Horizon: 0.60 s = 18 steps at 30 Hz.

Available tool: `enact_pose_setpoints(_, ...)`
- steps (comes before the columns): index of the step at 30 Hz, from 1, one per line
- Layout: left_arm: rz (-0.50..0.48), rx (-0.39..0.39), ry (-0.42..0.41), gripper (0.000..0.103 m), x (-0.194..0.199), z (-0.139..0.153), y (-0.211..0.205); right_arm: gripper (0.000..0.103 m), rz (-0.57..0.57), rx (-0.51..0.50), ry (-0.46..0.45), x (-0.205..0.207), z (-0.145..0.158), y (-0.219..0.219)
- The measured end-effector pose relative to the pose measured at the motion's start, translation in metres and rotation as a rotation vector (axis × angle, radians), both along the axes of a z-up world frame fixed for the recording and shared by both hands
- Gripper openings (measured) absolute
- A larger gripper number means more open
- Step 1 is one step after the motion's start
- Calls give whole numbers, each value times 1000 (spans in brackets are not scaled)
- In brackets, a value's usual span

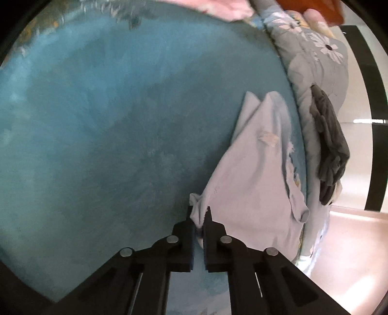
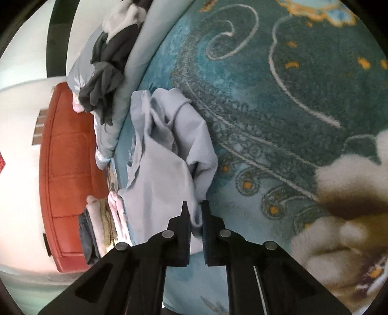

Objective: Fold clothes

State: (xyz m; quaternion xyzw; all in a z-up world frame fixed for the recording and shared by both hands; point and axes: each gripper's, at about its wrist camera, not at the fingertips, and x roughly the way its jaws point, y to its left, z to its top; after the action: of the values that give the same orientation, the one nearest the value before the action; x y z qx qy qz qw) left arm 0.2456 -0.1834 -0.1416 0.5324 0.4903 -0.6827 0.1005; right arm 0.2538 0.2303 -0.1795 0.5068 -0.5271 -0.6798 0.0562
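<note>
A pale grey-blue garment (image 1: pixel 254 174) lies rumpled on the teal patterned blanket (image 1: pixel 109 121), near its right edge in the left wrist view. My left gripper (image 1: pixel 199 213) is shut on a bunched corner of that garment, with cloth pinched between the black fingers. In the right wrist view the same garment (image 2: pixel 167 150) lies crumpled left of centre. My right gripper (image 2: pixel 194 210) is shut on a fold at its lower edge.
A dark grey garment (image 1: pixel 329 143) lies draped on a floral quilt (image 1: pixel 312 55) beyond the blanket's edge. Pink cloth (image 1: pixel 218 7) sits at the top. An orange-red headboard (image 2: pixel 65 169) and stacked folded clothes (image 2: pixel 101 227) lie left. The blanket (image 2: pixel 291 97) spreads right.
</note>
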Motion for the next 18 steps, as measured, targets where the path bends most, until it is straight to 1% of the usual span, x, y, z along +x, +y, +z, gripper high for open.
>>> enact_pose_setpoints(3, -22, -44, 30, 5, 9, 16, -3, 7, 38, 12, 38, 10, 18, 4)
enact_pose_setpoints(5, -39, -42, 19, 5, 2, 8, -6, 6, 64, 14, 47, 17, 25, 6)
enact_pose_setpoints(6, -39, -22, 8, 5, 2, 3, -11, 6, 77, 27, 40, 18, 23, 5)
enact_pose_setpoints(7, -36, 1, -5, 9, 3, -3, -16, 6, 85, 41, 34, 19, 20, 3)
enact_pose_setpoints(9, -20, 41, -20, 9, 8, -2, -27, 6, 65, 16, 24, 18, 12, 2)
enact_pose_setpoints(10, -16, 33, -23, 9, 11, 3, -29, 6, 53, -2, 21, 17, 9, 0)
enact_pose_setpoints(11, -14, 19, -25, 11, 14, 10, -31, 6, 65, 6, 26, 15, 11, -3)
enact_pose_setpoints(12, -21, -19, -22, 11, 16, 18, -32, 6, 79, 17, 32, 12, 13, -5)
enact_pose_setpoints(13, -43, -86, -4, 12, 14, 33, -30, 6, 94, 28, 38, 10, 15, -7)
enact_pose_setpoints(14, -71, -121, 24, 12, 7, 44, -22, 6, 104, 37, 42, 8, 17, -8)
enact_pose_setpoints(16, -151, -118, 81, 13, 20, 59, -9, 6, 104, 39, 41, 6, 19, -7)
enact_pose_setpoints(17, -229, -99, 109, 13, 10, 60, 10, 6, 104, 40, 41, 5, 20, -7)
enact_pose_setpoints(18, -279, -81, 101, 14, -1, 52, 29, 6, 104, 40, 40, 4, 21, -7)
